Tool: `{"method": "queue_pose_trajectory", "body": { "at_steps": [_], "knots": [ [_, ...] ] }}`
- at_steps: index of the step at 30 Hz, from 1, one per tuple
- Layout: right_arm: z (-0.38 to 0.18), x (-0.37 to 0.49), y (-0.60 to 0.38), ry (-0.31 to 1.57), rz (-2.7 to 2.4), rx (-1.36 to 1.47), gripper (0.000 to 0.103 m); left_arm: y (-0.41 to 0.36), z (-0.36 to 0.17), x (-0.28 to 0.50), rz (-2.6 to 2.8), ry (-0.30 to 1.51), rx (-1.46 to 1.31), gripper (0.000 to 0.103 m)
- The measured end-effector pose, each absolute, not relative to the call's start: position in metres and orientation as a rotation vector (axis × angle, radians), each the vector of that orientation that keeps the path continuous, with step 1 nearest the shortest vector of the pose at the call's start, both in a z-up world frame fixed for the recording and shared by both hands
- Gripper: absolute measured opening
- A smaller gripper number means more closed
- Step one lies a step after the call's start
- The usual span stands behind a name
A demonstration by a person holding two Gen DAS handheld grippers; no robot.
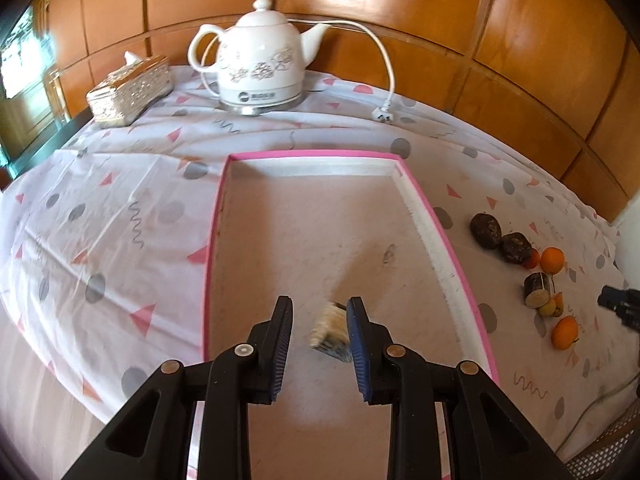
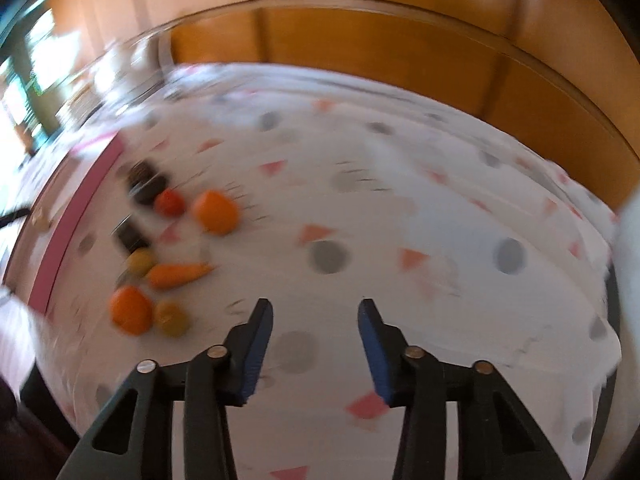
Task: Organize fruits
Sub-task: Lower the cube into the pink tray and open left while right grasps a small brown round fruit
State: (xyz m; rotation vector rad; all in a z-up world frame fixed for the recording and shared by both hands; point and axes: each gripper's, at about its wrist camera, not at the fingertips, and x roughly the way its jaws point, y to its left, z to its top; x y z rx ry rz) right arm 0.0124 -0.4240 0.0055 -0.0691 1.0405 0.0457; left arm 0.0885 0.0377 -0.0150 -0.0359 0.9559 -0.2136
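Left wrist view: the left hand-held gripper [image 1: 320, 304] is seen clenched to its narrow gap above the pink-rimmed tray [image 1: 304, 154], with nothing pressed between its pads. A small pale, blurred object [image 1: 326, 330] is seen on the tray floor just beside the right-hand finger; whether it is touched cannot be told. The tray is set on a counter covered by a patterned cloth [image 1: 100, 220]. At the far edge a white kettle [image 1: 260, 60] is placed, with a tissue box [image 1: 128, 90] to its left and its plug [image 1: 384, 114] laid on the cloth. To the right of the tray, outside it, the fruits are gathered: two dark lumps [image 1: 486, 230], an orange [image 1: 552, 259], a short piece of log [image 1: 536, 290] and another orange [image 1: 564, 332].

In the right wrist view, much blurred, the right hand-held gripper [image 2: 316, 306] is shown released, its jaws apart over bare cloth with nothing between them. The fruit cluster is seen to its left, near the tray's pink rim [image 2: 80, 200]. A carrot-shaped piece [image 2: 178, 274] and a yellow-green fruit [image 2: 172, 318] can be made out there.
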Motion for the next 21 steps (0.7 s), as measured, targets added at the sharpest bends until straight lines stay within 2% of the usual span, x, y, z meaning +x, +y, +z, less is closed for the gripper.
{"method": "queue_pose_trajectory", "body": {
  "at_steps": [9, 15, 17, 20, 21],
  "knots": [
    [-0.007, 0.013, -0.367, 1.069, 0.25, -0.203, 0.03, 0.055, -0.008, 0.069, -0.179, 0.935, -0.053, 0.028],
    [-0.02, 0.014, -0.339, 1.1, 0.313, -0.3, 0.03, 0.079, 0.003, 0.046, -0.15, 0.911, -0.073, 0.029],
    [-0.02, 0.013, -0.335, 1.097, 0.323, -0.318, 0.03, 0.087, 0.009, 0.036, -0.143, 0.887, -0.074, 0.035],
    [-0.024, 0.013, -0.329, 1.102, 0.331, -0.339, 0.03, 0.097, 0.019, 0.019, -0.115, 0.83, -0.081, 0.062],
    [-0.025, 0.013, -0.327, 1.103, 0.33, -0.346, 0.03, 0.099, 0.02, 0.016, -0.111, 0.821, -0.087, 0.065]
  ]
}}
